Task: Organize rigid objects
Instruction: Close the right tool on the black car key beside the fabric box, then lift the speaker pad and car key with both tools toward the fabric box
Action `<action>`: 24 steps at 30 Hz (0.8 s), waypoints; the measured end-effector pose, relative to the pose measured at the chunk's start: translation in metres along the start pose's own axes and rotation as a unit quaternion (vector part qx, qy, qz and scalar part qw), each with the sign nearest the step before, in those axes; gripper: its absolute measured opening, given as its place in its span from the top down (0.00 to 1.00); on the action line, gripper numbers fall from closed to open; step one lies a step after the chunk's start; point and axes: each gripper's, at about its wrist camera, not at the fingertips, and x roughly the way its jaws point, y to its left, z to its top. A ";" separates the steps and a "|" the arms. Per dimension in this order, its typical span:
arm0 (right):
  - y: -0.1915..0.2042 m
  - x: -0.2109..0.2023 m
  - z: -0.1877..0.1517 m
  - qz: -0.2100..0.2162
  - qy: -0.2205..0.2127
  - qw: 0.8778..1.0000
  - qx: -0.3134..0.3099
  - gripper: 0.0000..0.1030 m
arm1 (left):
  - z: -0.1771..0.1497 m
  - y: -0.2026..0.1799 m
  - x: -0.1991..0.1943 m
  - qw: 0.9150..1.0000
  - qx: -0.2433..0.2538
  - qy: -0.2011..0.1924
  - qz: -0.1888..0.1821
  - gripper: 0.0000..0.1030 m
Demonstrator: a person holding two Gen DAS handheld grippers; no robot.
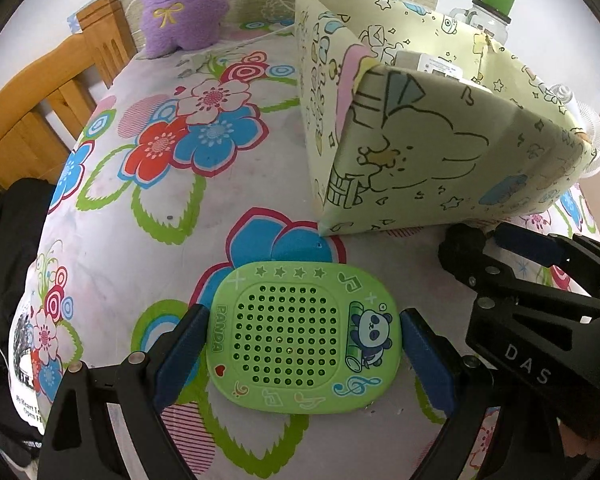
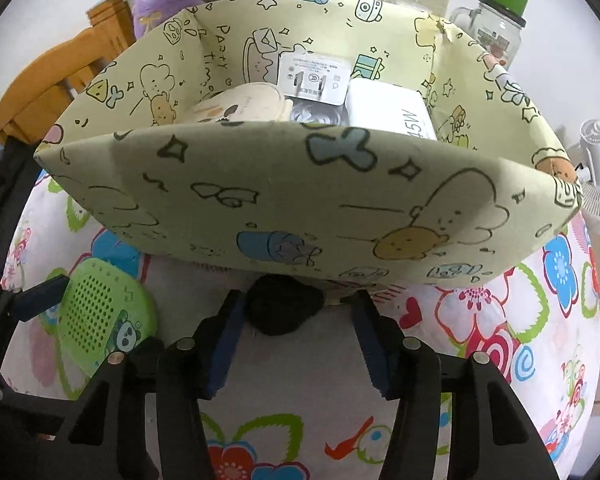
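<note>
Blue-padded fingers of the left gripper (image 1: 302,344) straddle the green panda case (image 1: 303,340) — a flat, rounded plastic slab with a grid of small holes and glossy cartoon print. Its jaws stand wide on either side; whether the pads already touch the edges I cannot tell, and the case lies flat on the flowered cloth (image 1: 148,184), so I judge it not yet gripped.

The right gripper (image 2: 296,320) has a small black lump (image 2: 286,304) between its pads, just in front of the paper box (image 2: 284,200). The lump looks matte and soft-edged; it touches the left pad, but a gap shows at the right one, so the jaws have not clenched on it.

As for progress, the box — stiff card wrapped in pale yellow doodle paper — already holds a white charger plug (image 2: 314,78), a white power adapter (image 2: 392,114) and a cream round piece (image 2: 240,108). Both table items seemingly remain to go in.
</note>
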 end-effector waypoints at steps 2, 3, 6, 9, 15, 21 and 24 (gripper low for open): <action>-0.003 -0.009 -0.010 0.002 0.000 1.000 0.002 0.45 | -0.002 -0.001 -0.001 1.000 0.003 0.000 0.000 0.08; -0.003 -0.012 -0.012 0.004 0.000 1.000 0.003 0.45 | -0.004 -0.003 -0.002 1.000 0.004 0.000 0.001 0.08; -0.007 -0.017 -0.021 0.004 -0.001 1.000 0.004 0.45 | -0.007 -0.004 -0.004 1.000 0.009 0.000 0.000 0.08; -0.006 -0.025 -0.032 0.000 -0.003 1.000 0.008 0.45 | -0.009 -0.004 -0.004 1.000 0.013 0.000 -0.002 0.08; -0.014 -0.038 -0.053 -0.011 -0.007 1.000 0.024 0.45 | -0.019 -0.007 -0.010 1.000 0.020 -0.002 -0.009 0.08; -0.022 -0.058 -0.076 -0.024 -0.016 0.999 0.046 0.45 | -0.028 -0.011 -0.020 0.999 0.034 -0.009 -0.012 0.08; -0.026 -0.069 -0.088 -0.029 -0.021 0.998 0.056 0.45 | -0.033 -0.013 -0.028 0.999 0.043 -0.014 -0.014 0.08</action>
